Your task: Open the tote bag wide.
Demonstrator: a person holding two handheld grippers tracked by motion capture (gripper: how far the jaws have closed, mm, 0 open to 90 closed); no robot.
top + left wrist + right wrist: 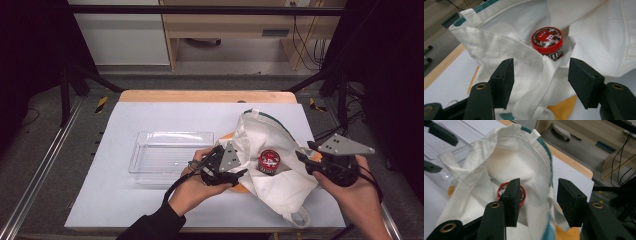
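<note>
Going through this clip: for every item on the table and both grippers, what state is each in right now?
Cloth bag: mouth open, lying crumpled on the table.
Red-lidded can: upright inside the bag, lid on.
Clear plastic tray: empty, upright, left of the bag.
Left gripper: jaws apart around the bag's edge, not pressing it.
Right gripper: jaws apart around the bag's rim, not clamped.

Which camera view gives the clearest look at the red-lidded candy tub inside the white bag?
The left gripper view: the candy tub sits close and unblocked, lid print and side label readable. The high view shows it small in the white bag. In the right gripper view, a jaw covers part of it.
</note>
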